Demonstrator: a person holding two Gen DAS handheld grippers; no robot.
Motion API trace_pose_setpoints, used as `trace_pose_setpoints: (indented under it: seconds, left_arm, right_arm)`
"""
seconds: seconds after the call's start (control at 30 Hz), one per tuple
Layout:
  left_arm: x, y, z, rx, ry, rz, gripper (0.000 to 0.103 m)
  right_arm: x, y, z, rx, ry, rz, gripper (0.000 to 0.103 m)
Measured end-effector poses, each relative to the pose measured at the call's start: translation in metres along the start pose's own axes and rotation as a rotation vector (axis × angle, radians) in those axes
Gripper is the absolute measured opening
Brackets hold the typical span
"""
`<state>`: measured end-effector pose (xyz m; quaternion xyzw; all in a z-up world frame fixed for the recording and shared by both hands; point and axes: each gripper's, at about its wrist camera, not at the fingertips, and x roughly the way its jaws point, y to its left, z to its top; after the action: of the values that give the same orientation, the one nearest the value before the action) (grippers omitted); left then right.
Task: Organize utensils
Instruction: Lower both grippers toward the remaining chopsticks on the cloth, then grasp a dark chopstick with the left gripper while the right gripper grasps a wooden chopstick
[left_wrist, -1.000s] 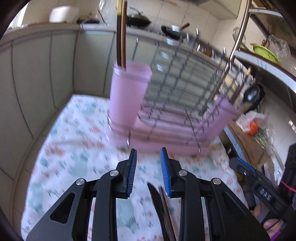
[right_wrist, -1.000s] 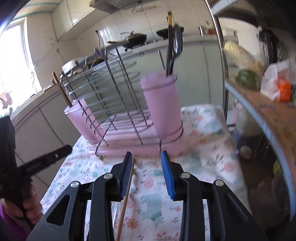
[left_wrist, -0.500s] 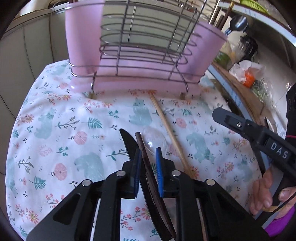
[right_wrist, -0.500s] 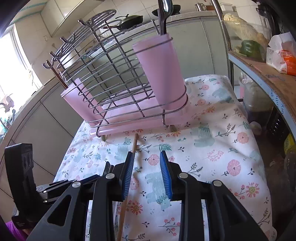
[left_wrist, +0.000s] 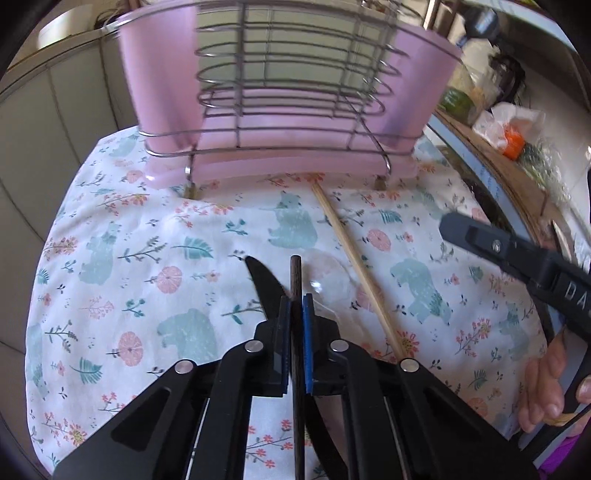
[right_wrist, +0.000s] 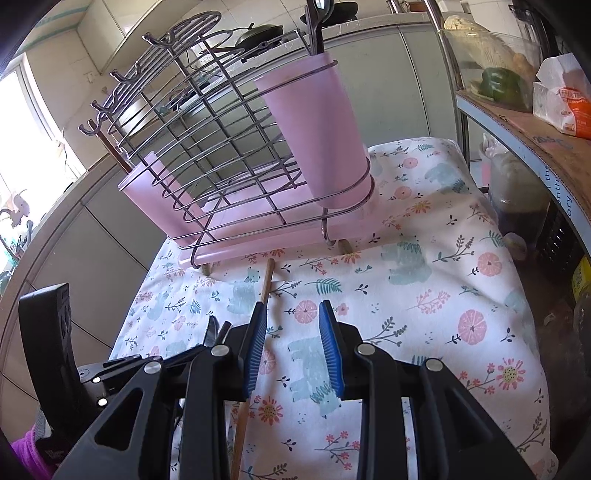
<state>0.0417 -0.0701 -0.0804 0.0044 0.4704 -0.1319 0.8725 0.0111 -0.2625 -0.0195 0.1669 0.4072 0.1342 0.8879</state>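
A dark brown chopstick (left_wrist: 295, 273) lies on the floral cloth (left_wrist: 155, 258), and my left gripper (left_wrist: 294, 306) is closing its jaws on it, the blue pads against both sides. Beside it lie a black knife (left_wrist: 264, 280), a clear plastic spoon (left_wrist: 327, 280) and a light wooden chopstick (left_wrist: 351, 266). The pink wire rack (left_wrist: 288, 110) stands behind. My right gripper (right_wrist: 291, 343) hovers open over the cloth with nothing between its fingers. The wooden chopstick (right_wrist: 265, 284) runs under its left finger. The rack's right pink cup (right_wrist: 317, 129) holds a dark spoon (right_wrist: 319, 14).
A shelf (right_wrist: 517, 122) on the right carries a tissue pack (right_wrist: 565, 103) and a green pepper (right_wrist: 498, 85). Grey cabinets (right_wrist: 388, 74) run behind the rack. A person's hand (left_wrist: 546, 387) holds the right gripper (left_wrist: 517, 258) at the cloth's right edge.
My left gripper dropped toward the cloth and its jaws narrowed around the dark chopstick. The right gripper sank a little and stayed open.
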Motion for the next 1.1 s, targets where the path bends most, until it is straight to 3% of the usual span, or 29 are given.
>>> trace_pose_setpoints:
  seconds: [0.2, 0.4, 0.57, 0.8, 1.1]
  left_arm:
    - [-0.018, 0.036, 0.010, -0.130, -0.032, -0.030, 0.005]
    - [-0.010, 0.062, 0.010, -0.199, -0.005, 0.024, 0.005]
    - [0.002, 0.071, 0.007, -0.194, 0.056, 0.032, 0.005]
    - [0.012, 0.079, 0.021, -0.166, 0.141, -0.003, 0.006]
    - [0.025, 0.078, 0.038, -0.098, 0.240, 0.003, 0.007]
  right_arm:
    - [0.001, 0.004, -0.002, -0.015, 0.006, 0.003, 0.029]
    - [0.007, 0.007, -0.004, -0.029, 0.026, 0.003, 0.029]
    - [0.014, 0.012, -0.006, -0.040, 0.065, 0.013, 0.029]
    - [0.041, 0.013, 0.010, 0.045, 0.208, 0.130, 0.029]
    - [0.078, 0.030, 0.031, -0.027, 0.315, 0.033, 0.029]
